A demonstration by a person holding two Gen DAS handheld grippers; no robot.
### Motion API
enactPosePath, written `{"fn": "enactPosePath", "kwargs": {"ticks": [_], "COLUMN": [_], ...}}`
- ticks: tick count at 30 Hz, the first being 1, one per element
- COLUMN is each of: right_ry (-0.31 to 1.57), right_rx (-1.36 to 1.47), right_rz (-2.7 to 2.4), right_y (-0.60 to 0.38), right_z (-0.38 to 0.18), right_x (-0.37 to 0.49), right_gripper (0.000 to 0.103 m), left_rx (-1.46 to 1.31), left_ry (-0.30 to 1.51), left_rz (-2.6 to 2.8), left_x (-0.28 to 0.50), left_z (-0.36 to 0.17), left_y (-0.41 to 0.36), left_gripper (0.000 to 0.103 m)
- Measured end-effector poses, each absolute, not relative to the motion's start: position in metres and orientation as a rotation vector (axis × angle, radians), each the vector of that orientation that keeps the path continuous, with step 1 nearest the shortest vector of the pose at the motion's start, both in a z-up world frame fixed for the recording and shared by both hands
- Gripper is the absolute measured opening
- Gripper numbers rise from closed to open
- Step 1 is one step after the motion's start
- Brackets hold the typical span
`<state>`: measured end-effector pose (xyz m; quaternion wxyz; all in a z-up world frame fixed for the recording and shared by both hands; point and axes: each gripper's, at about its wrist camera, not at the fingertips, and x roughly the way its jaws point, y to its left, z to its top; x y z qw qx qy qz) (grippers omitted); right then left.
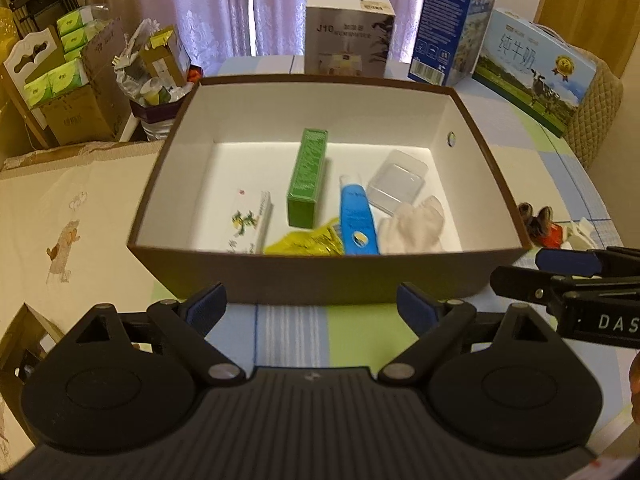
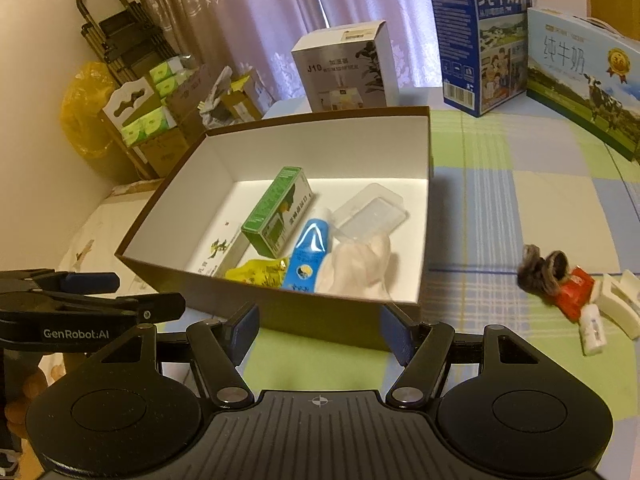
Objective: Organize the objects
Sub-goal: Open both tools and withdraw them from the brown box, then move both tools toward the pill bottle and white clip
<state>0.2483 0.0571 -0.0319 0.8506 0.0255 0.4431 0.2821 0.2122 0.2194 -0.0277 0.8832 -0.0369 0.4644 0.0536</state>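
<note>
A brown box [image 1: 320, 280] [image 2: 320, 314] with a white inside sits on the checked tablecloth. In it lie a green carton [image 1: 306, 178] [image 2: 276, 210], a blue tube [image 1: 358, 218] [image 2: 308, 254], a clear plastic case [image 1: 396, 182] [image 2: 370, 210], a white cloth [image 1: 414, 226] [image 2: 358, 266], a yellow packet [image 1: 308, 242] [image 2: 258, 272] and a white flower-printed carton [image 1: 248, 220]. My left gripper [image 1: 312, 306] [image 2: 150, 292] is open and holds nothing, just short of the box's near wall. My right gripper [image 2: 320, 330] [image 1: 516, 270] is open too, at the box's near right corner.
Right of the box lie a furry item [image 2: 540, 270] [image 1: 536, 216], a red packet [image 2: 574, 292], a small white bottle [image 2: 592, 330] and white pieces [image 2: 620, 300]. Behind the box stand a grey carton [image 1: 348, 36] and two milk cartons [image 1: 452, 20] [image 1: 532, 68]. Stacked boxes crowd the left.
</note>
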Motion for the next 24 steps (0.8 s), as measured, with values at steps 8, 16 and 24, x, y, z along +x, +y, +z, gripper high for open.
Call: {"fn": "enactPosePath", "kwargs": {"ticks": [8,16,24], "right_ry": [0.954,0.967,0.987], "right_rx": [0.062,0.085,0.096], "right_rz": [0.581,0.556,0.53], "right_y": [0.028,-0.012,-0.054], "right_z": [-0.034,-0.037,-0.039], "right_x": [0.236,0.226,0.22], "right_gripper": [0.064,0.064,0.064], "left_rx": [-0.066,-0.046,-0.031], "left_ry": [0.989,1.015,1.037], "left_rz": [0.1,0.083,0.049], "left_x": [0.203,0.197,0.195], "left_z": [-0.033,-0.037,-0.041], "left_y": [0.188,0.151,0.111], "left_gripper": [0.09,0.091,0.092]}}
